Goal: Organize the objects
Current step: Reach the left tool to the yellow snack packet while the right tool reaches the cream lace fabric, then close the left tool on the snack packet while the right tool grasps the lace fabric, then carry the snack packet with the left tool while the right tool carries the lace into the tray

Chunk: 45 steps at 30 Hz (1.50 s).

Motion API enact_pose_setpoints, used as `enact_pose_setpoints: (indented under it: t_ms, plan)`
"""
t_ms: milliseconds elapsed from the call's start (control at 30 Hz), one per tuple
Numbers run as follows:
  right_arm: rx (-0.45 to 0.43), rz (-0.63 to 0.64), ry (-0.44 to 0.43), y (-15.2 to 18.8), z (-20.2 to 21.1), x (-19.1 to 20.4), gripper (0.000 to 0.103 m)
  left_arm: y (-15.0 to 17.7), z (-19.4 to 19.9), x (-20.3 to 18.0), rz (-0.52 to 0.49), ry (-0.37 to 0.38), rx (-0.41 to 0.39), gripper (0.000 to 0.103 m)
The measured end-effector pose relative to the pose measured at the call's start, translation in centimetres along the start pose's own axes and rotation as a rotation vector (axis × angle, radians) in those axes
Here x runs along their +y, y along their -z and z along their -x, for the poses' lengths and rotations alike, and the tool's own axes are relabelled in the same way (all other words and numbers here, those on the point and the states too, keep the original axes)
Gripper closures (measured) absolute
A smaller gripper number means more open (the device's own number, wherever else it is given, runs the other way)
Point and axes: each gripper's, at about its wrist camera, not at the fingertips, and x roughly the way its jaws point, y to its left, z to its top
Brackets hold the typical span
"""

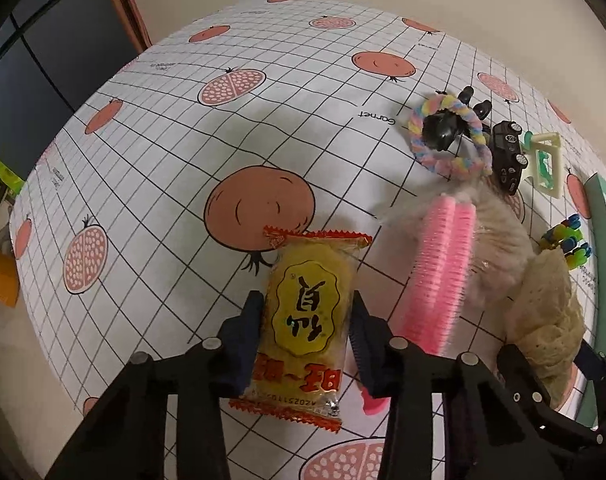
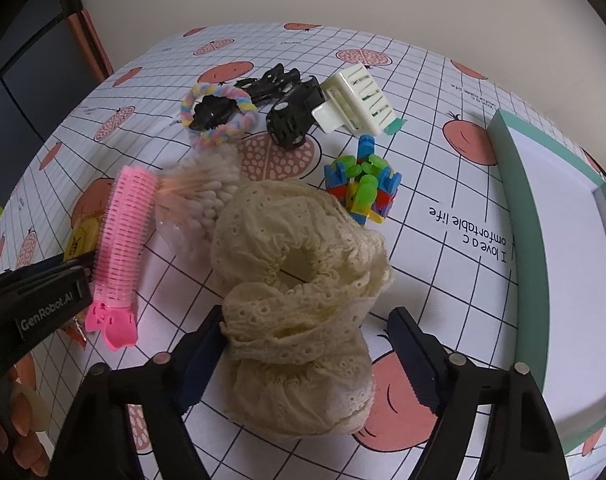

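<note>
A: Two grippers are working nearest the cameras. The left gripper (image 1: 307, 320) is clamping the yellow snack packet (image 1: 303, 320) across its middle, so the packet is lying flat between the fingers above the checked tablecloth (image 1: 163, 160).

B: And the right gripper (image 2: 307, 344)?

A: It is standing spread around the cream lace scrunchie (image 2: 299, 304); one finger is seemingly touching lace, the other is apart, so nothing is being gripped.

B: Farther out?

A: The pink hair roller (image 2: 123, 232) is lying beside a bag of cotton swabs (image 2: 199, 200), and the green-rimmed tray (image 2: 551, 240) is waiting at the right, probably as the destination.
</note>
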Motion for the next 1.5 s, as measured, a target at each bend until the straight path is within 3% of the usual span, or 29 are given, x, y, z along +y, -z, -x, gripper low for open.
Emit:
enact_pose_setpoints:
  t_ms: [367,567,1067,1500]
  plan:
    - [-0.021,0.014,-0.019,0.1,0.6,0.2,0.068,0.1,0.0,-0.1,0.014,-0.001,-0.005,0.063]
    - [-0.022,0.007,-0.03,0.5,0.7,-0.2,0.079,0.2,0.1,-0.2,0.021,0.001,-0.006,0.063]
    - [-0.051,-0.03,-0.081,0.7,2.6,-1.6,0.084,0.4,1.1,0.6,0.078,0.046,-0.022,0.065]
    - [-0.116,-0.047,-0.096,0.7,5.8,-3.1,0.084,0.5,4.9,0.8,0.126,0.076,-0.126,0.065]
